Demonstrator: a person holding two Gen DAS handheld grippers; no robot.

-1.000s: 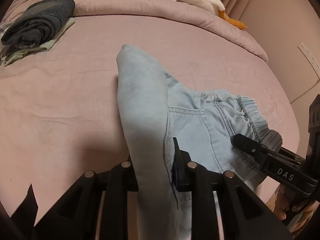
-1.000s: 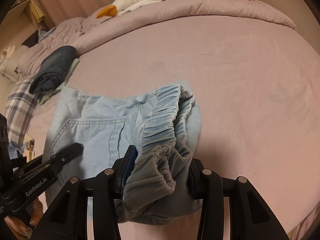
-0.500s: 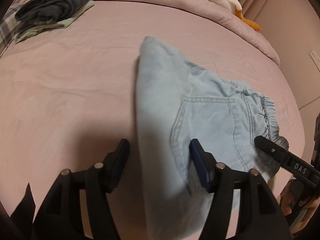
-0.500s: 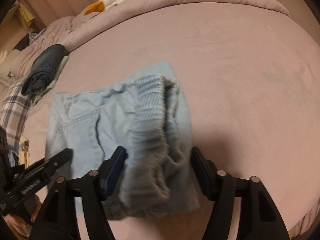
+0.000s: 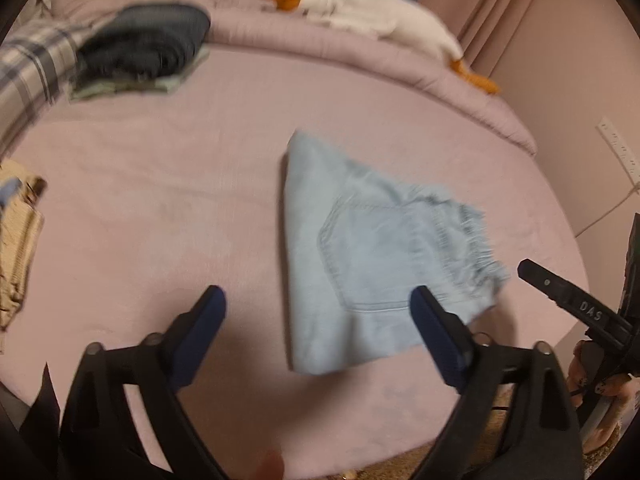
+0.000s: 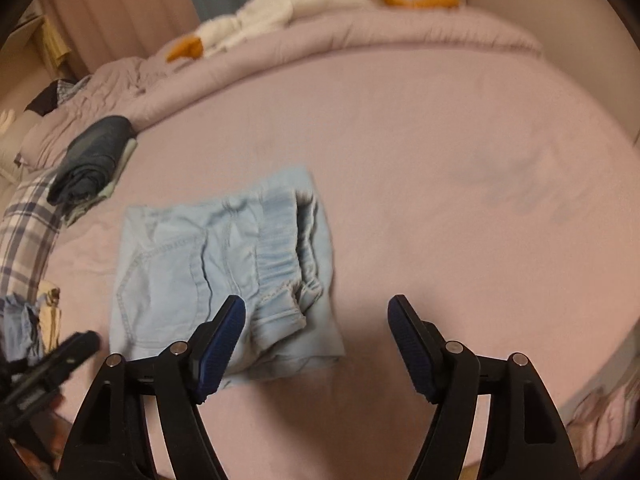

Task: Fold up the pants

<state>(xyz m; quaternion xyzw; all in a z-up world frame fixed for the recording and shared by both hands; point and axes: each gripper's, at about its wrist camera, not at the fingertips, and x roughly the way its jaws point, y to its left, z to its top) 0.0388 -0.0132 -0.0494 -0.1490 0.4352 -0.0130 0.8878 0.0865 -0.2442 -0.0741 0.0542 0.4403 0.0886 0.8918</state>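
The light blue denim pants [image 5: 372, 256] lie folded into a compact bundle on the pink bed [image 5: 160, 200], back pocket up and the elastic waistband on the right. In the right wrist view the pants [image 6: 224, 268] lie just beyond my fingers. My left gripper [image 5: 318, 300] is open and empty, raised above the pants' near edge. My right gripper [image 6: 316, 312] is open and empty, its left fingertip [image 6: 228, 320] over the waistband side. The right gripper [image 5: 568, 300] also shows at the right edge of the left wrist view.
A folded dark garment on a pale green one [image 5: 144, 48] lies at the far left of the bed. A white plush goose [image 5: 376, 16] lies on the rolled duvet [image 5: 360, 64] at the back. Plaid fabric [image 6: 24, 240] and beige cloth [image 5: 16, 240] lie at the left.
Both grippers opened, let go of the pants and pulled back and up. The pants now lie flat and folded on the bed.
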